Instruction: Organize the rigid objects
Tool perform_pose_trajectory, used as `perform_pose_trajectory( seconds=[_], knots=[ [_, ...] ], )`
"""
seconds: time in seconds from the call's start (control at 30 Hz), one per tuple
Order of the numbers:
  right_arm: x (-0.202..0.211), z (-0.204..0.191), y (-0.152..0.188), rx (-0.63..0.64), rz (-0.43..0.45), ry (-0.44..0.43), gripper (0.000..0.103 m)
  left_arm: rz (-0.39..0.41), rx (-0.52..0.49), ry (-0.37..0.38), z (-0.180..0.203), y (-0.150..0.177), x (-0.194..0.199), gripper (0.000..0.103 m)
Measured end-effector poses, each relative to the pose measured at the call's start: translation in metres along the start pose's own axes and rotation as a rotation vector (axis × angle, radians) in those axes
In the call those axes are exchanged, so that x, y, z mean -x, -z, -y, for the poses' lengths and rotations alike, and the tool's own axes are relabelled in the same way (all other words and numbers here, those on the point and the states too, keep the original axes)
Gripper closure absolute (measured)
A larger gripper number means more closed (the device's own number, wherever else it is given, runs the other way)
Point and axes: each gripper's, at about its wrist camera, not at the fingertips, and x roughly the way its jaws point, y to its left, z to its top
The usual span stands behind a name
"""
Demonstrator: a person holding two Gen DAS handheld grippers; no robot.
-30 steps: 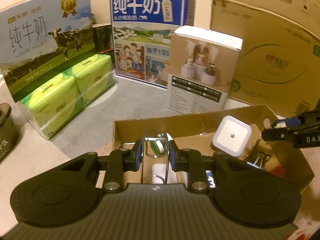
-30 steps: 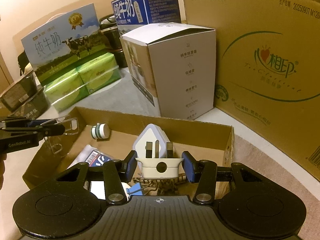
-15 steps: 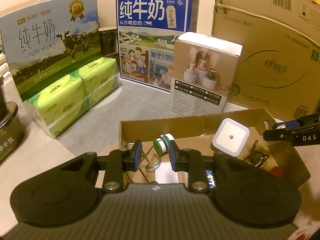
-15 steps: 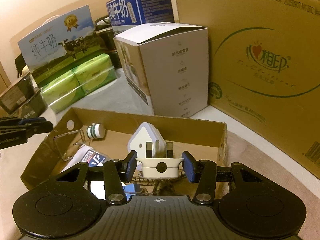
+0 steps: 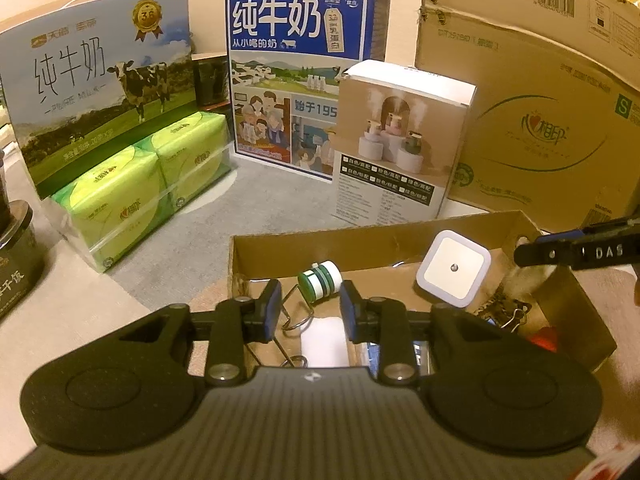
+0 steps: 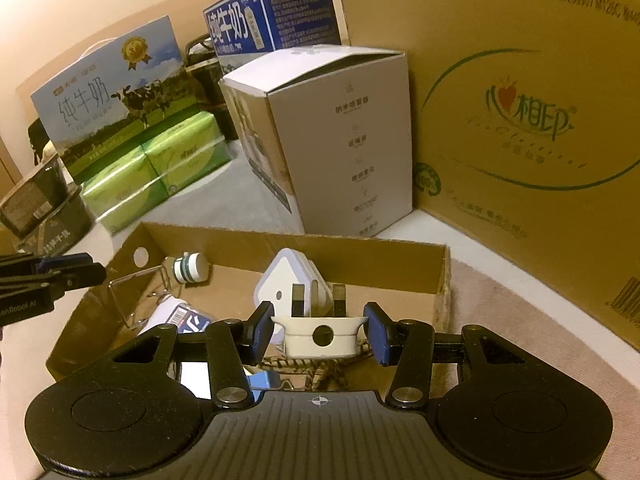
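Observation:
An open cardboard tray [image 5: 360, 236] [image 6: 280, 240] holds a wire clip [image 5: 298, 316] [image 6: 132, 292], a small green-and-white bottle [image 5: 320, 280] [image 6: 190, 266], a white square night light [image 5: 454, 268] [image 6: 286, 276], a white pack [image 5: 324, 342] and other small items. My left gripper [image 5: 308, 310] is open and empty above the tray's near-left part, the wire clip lying below it. My right gripper [image 6: 318, 332] stands open around a white plug adapter [image 6: 318, 330], with gaps showing at both pads.
Behind the tray stand a humidifier box [image 5: 400, 148], a blue milk carton [image 5: 304, 72], a cow-print milk box [image 5: 96, 96], green tissue packs [image 5: 140, 184] and a large brown carton [image 5: 540, 120]. A dark tin [image 5: 16, 256] sits at the left.
My left gripper opened, let go of the wire clip, which now lies in the tray, and pulled back. My right gripper opened slightly around the plug adapter.

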Motion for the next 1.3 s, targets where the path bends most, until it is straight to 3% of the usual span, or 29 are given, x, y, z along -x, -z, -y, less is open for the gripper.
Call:
perform_pose_trajectory(
  seconds=[0.03,0.07,0.1,0.2,0.87,1.3],
  knots=[
    [0.001,0.002,-0.001,-0.016,0.013,-0.004,0.05,0.003,0.001,-0.002,-0.001,0.001,0.001,0.068],
    [0.002,0.004,-0.002,-0.032,0.029,-0.003,0.033,0.004,0.002,-0.004,-0.001,0.001,0.001,0.064],
    [0.004,0.006,-0.002,-0.046,0.045,-0.006,0.024,0.006,0.003,-0.006,-0.002,0.002,0.002,0.057],
    [0.009,0.008,-0.004,-0.057,0.059,-0.015,0.024,0.015,0.005,-0.012,-0.002,0.004,0.006,0.045],
    [0.033,-0.013,0.018,0.011,-0.014,0.026,0.023,0.014,0.007,-0.059,0.013,0.019,0.046,0.008],
    [0.071,-0.027,0.048,-0.028,-0.027,0.041,0.01,0.016,0.031,-0.068,0.03,0.03,0.087,0.001]
  ],
)
